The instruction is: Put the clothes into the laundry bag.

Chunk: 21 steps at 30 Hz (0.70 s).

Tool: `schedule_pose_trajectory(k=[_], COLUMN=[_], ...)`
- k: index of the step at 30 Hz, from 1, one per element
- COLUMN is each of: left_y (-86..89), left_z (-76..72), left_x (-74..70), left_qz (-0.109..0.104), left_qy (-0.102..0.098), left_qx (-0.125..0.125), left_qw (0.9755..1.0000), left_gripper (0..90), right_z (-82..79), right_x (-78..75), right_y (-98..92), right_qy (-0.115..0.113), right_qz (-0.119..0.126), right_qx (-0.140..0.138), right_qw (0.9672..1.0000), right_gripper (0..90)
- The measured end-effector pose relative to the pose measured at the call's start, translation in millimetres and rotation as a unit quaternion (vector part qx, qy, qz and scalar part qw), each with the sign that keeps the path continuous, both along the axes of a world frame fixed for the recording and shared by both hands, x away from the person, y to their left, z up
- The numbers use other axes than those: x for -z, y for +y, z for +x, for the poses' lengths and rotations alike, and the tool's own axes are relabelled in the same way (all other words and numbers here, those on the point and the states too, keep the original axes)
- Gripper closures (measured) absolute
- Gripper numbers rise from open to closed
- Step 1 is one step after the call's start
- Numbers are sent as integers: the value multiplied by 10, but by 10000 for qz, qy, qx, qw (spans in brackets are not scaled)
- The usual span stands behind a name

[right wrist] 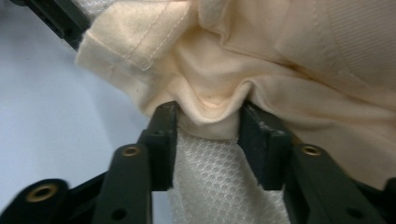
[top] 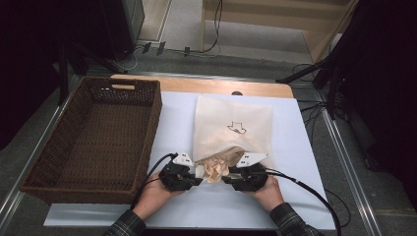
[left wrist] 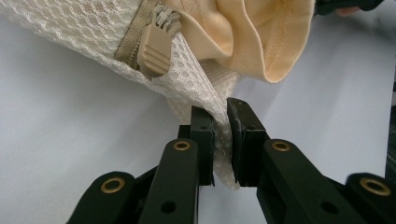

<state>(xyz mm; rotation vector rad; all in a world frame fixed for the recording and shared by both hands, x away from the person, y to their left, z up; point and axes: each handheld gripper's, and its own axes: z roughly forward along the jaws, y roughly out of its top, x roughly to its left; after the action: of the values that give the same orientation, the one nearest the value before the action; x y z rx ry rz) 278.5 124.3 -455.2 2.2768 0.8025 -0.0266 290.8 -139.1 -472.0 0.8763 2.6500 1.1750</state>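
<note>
Left claw (left wrist: 220, 122) is clamped tight on a corner of the white mesh laundry bag (top: 232, 129), near its tan zipper pull (left wrist: 154, 50). Right claw (right wrist: 208, 126) sits partly open with a bunched fold of the cream-coloured cotton garment (right wrist: 280, 60) between its jaws, mesh showing under it; can't tell if the pads actually press the cloth. The bag lies flat on the white counter (top: 300, 162), mouth facing the person, garment spilling out of the opening between the two claws. Brown woven wicker basket (top: 93, 142) stands just left of the bag.
</note>
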Motion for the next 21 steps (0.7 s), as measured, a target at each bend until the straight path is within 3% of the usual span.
schedule_pose_trajectory(k=[5,10,17,21], left_y=[-3,-10,-8,-9], left_z=[2,-2,0,0], left_x=[0,7,5,6], left_qz=[31,6,19,16], left_qy=[-12,-14,-10,-8], left_qx=[18,2,18,12], left_qw=[10000,10000,10000,10000], left_gripper=[814,815,816,816], right_z=[-11,3,23,40], right_x=[-17,-53,-94,-151], right_y=[30,18,9,20], right_qy=[-128,-44,-238,-521], right_qz=[-101,-11,52,-2], right_qx=[-15,-57,-68,-17], right_qw=[9999,10000,9997,9986], right_gripper=[728,854,886,887])
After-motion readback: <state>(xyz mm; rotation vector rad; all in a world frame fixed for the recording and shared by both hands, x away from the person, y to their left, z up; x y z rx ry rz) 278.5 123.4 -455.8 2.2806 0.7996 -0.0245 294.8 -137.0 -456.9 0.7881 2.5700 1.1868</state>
